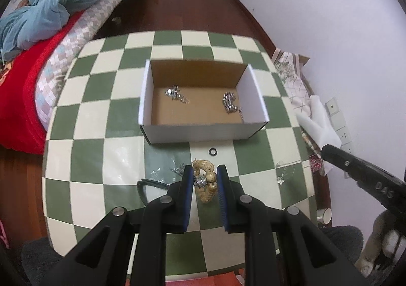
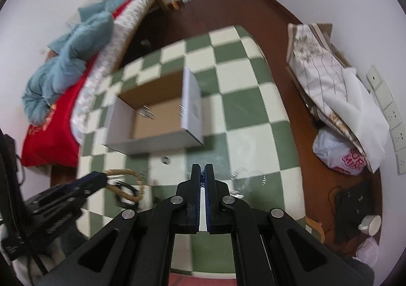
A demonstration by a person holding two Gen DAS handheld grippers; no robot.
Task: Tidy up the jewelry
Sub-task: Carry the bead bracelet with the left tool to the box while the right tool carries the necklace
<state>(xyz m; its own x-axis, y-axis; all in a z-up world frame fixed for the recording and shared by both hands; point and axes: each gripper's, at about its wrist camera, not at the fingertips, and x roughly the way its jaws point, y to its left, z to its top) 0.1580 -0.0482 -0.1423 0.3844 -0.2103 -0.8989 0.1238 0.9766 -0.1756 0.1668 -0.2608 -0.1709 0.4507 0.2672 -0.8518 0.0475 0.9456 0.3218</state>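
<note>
- On the green-and-cream checkered surface (image 1: 121,113): open cardboard box (image 1: 203,131), white outside, brown inside.
- Box contents: two silver jewelry clusters, one at left-back (image 1: 176,94), one by the right wall (image 1: 231,104).
- Left tool (image 1: 204,177): fingers apart, straddling a beige beaded bracelet (image 1: 206,184) with a silver charm; bracelet sits between the blue pads. Right pad looks to touch the beads; can't confirm a firm grip.
- Right-wrist view shows the same bracelet as a tan loop (image 2: 127,184) at the left tool's tip; blurred.
- Small dark ring (image 1: 212,152) on the surface, between box front wall and bracelet.
- Thin silvery pieces on the surface left of the left tool (image 1: 175,170) and further right (image 1: 281,172); too fine to identify.
- Dark loop-shaped item (image 1: 147,188) just left of the left tool, partly hidden.
- Right tool (image 2: 202,172): pads nearly together, something small and dark pinched at the tips; can't tell what it is.
- Bed with red cover and blue blanket (image 1: 45,17) left of the surface.
</note>
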